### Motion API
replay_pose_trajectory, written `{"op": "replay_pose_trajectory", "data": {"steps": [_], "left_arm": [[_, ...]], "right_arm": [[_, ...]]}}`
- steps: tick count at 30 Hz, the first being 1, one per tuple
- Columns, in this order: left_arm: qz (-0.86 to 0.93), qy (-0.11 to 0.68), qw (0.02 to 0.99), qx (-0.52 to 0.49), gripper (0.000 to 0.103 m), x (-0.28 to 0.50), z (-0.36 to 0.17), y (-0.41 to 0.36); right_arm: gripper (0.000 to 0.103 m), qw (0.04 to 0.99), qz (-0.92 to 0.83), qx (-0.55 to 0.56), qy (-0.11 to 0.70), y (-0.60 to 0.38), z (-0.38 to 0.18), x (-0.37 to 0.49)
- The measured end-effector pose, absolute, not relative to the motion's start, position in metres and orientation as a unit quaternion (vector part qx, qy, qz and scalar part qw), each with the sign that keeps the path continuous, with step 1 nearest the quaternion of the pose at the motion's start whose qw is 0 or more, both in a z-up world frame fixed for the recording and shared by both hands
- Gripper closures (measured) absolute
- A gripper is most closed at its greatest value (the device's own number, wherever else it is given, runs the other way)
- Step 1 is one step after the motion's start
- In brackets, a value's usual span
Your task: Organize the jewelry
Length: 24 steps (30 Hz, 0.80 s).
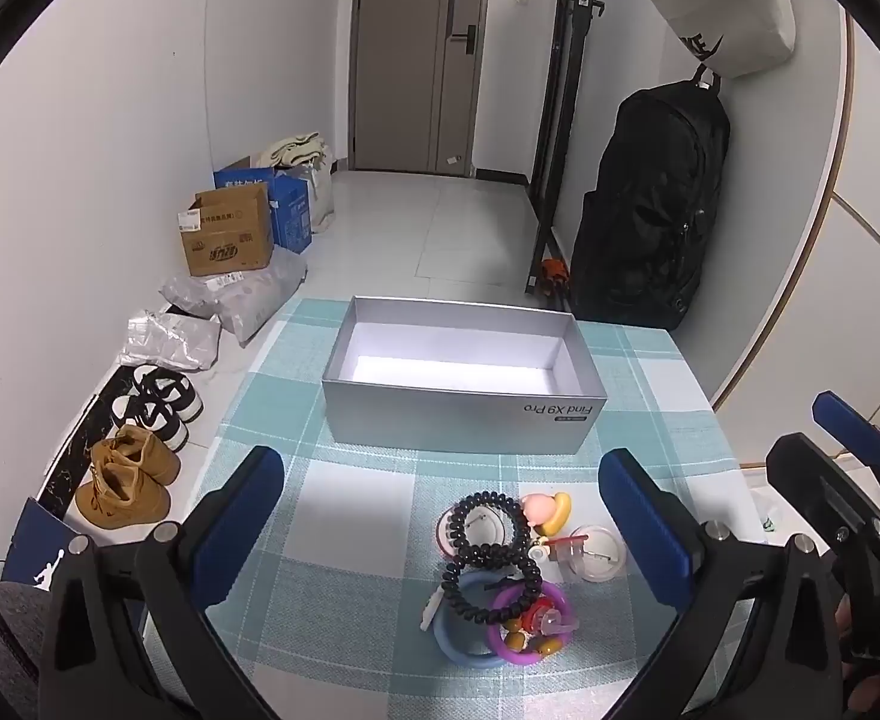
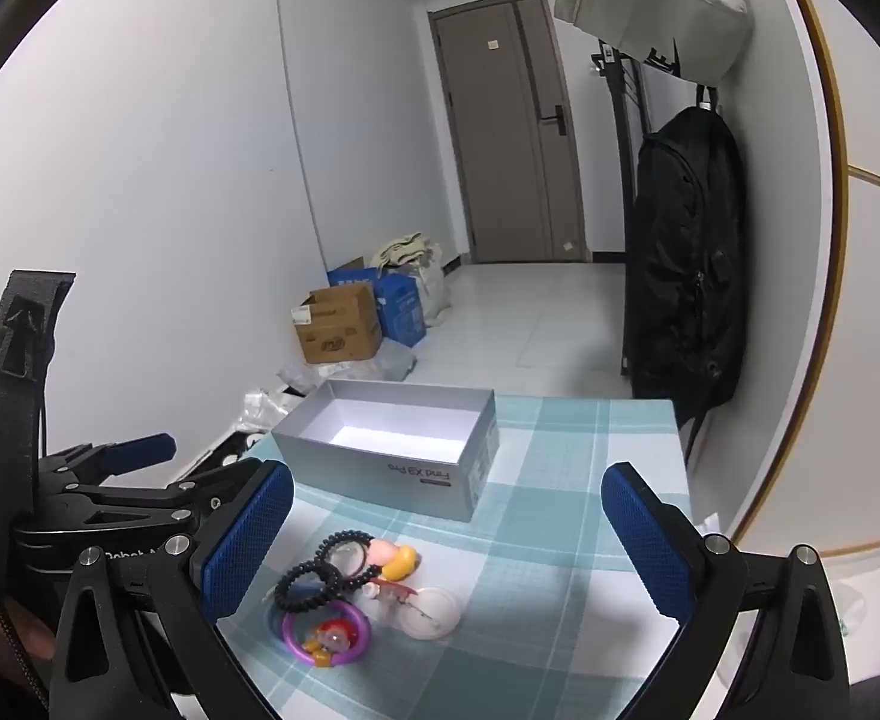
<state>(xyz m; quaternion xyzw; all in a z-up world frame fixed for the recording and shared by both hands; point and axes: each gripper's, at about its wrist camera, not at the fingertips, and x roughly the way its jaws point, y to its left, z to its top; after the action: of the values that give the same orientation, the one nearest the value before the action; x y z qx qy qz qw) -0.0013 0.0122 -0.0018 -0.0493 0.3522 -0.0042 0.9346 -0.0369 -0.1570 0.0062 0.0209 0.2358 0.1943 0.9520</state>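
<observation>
1. Your jewelry pile [image 1: 499,576] lies bunched on the checked tablecloth [image 1: 380,510], near its front edge: two black coil bands [image 1: 487,516], a blue ring [image 1: 460,636], a purple ring [image 1: 529,624] with beads inside it, a pink-and-yellow charm [image 1: 544,507] and a clear round case [image 1: 598,552], all touching or overlapping.
2. Behind the pile, apart from it, stands the open silver box [image 1: 463,414]; nothing shows inside it.
3. Your left gripper [image 1: 440,534] hangs over the pile with its jaws spread wide, holding nothing; the pile sits between the blue pads without touching either.
4. Your right gripper [image 2: 445,546] is likewise wide open and empty, angled down, with the pile nearer its left pad.
5. Past the table's left side, shoes [image 1: 140,450] and cardboard boxes [image 1: 230,234] sit on the floor; a black backpack [image 1: 649,210] hangs at the right.
</observation>
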Motion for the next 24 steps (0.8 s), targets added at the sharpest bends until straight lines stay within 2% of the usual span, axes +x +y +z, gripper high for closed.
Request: {"op": "replay_pose_trajectory", "data": {"steps": [24], "left_arm": [[-0.003, 0.350, 0.935, -0.050, 0.001, -0.0008, -0.0013, 0.0088]], "right_arm": [[0.000, 0.952, 0.192, 0.020, 0.236, -0.1571, 0.0060, -0.0367]]}}
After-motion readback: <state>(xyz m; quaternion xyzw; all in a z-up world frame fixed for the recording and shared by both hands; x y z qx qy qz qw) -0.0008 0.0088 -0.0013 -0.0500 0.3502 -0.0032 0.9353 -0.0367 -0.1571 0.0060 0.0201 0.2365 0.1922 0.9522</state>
